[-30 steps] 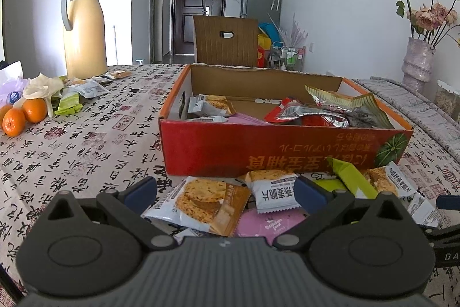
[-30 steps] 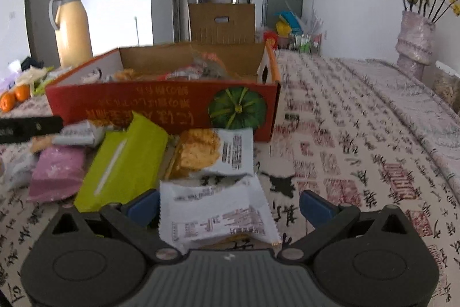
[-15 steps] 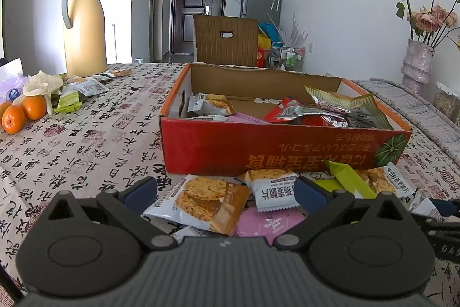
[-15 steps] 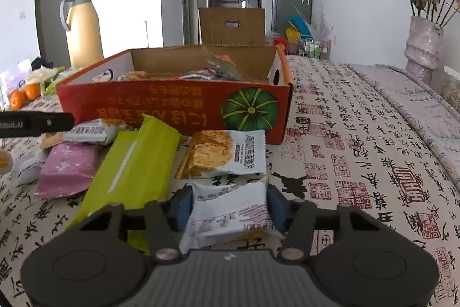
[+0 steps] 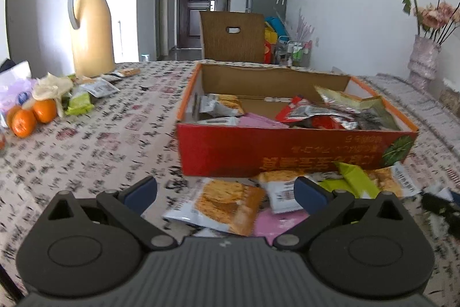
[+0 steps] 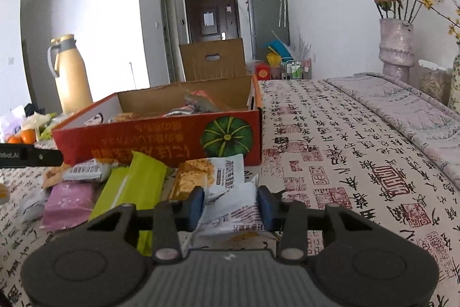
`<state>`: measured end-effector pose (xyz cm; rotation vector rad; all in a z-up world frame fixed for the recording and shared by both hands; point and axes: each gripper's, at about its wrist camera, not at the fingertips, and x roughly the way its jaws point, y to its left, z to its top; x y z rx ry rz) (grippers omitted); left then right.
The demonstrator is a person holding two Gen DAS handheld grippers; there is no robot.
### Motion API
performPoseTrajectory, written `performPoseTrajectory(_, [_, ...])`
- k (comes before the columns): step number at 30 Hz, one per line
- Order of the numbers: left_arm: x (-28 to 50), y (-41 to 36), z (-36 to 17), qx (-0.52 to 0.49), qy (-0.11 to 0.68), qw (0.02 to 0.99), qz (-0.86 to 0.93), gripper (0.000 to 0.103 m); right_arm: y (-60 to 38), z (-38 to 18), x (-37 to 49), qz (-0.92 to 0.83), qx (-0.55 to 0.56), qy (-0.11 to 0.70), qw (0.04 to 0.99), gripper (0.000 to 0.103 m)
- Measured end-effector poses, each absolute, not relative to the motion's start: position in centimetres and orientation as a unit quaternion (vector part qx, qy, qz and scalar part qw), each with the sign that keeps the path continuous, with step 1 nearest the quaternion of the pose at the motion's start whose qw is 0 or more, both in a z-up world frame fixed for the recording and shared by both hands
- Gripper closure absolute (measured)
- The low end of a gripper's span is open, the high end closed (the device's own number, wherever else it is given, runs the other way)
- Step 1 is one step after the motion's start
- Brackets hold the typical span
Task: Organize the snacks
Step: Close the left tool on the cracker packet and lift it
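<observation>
Right wrist view: your right gripper (image 6: 230, 205) has its blue fingers (image 6: 196, 203) closing on a white snack packet (image 6: 234, 209), one pad against each side of the wrapper; the packet lies just in front of the red cardboard box (image 6: 161, 140). Touching its far edge lies a cracker packet (image 6: 212, 174), and to the left of that a green packet (image 6: 135, 186) overlaps a pink packet (image 6: 67, 205). All rest on the tabletop (image 6: 345, 163), which carries a cloth printed with calligraphy.

Left wrist view: your left gripper (image 5: 225, 192) hangs over the loose pile with its fingers (image 5: 141, 190) wide apart and nothing clamped between them. Beneath the gap lie a biscuit packet (image 5: 221, 206) and a pink wrapper (image 5: 276, 220). The open box beyond already contains several packets, among them a silver foil bag (image 5: 339, 102) and a red wrapper (image 5: 299, 111). At the right edge a dark object, blurred, is probably part of your other tool.

Background: a yellow thermos jug (image 5: 90, 28) stands at the far left of the tabletop, oranges (image 5: 31, 115) near it, and a vase of dried roses (image 6: 396, 45) at the right.
</observation>
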<state>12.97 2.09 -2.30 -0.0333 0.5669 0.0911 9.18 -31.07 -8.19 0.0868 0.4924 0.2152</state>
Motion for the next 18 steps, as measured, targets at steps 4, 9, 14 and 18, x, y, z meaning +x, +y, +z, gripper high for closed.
performPoseTrajectory(4, [13.8, 2.9, -2.1, 0.011, 0.292, 0.954, 0.058, 0.000, -31.3, -8.2, 9.0, 0.108, 0.051, 0.239, 0.964, 0.063])
performPoseTrajectory(9, [15.5, 3.6, -2.6, 0.028, 0.330, 0.942, 0.043, 0.000, -31.4, -8.2, 8.8, 0.109, 0.055, 0.234, 0.964, 0.063])
performPoseTrajectory(14, [16.5, 2.9, -3.8, 0.042, 0.356, 0.933, 0.017, 0.000, -31.4, -8.2, 8.8, 0.111, 0.057, 0.232, 0.965, 0.063])
performPoseTrajectory(18, [17.1, 2.9, -4.3, 0.031, 0.365, 0.930, 0.011, 0.008, -31.5, -8.3, 8.7, 0.112, 0.057, 0.232, 0.965, 0.063])
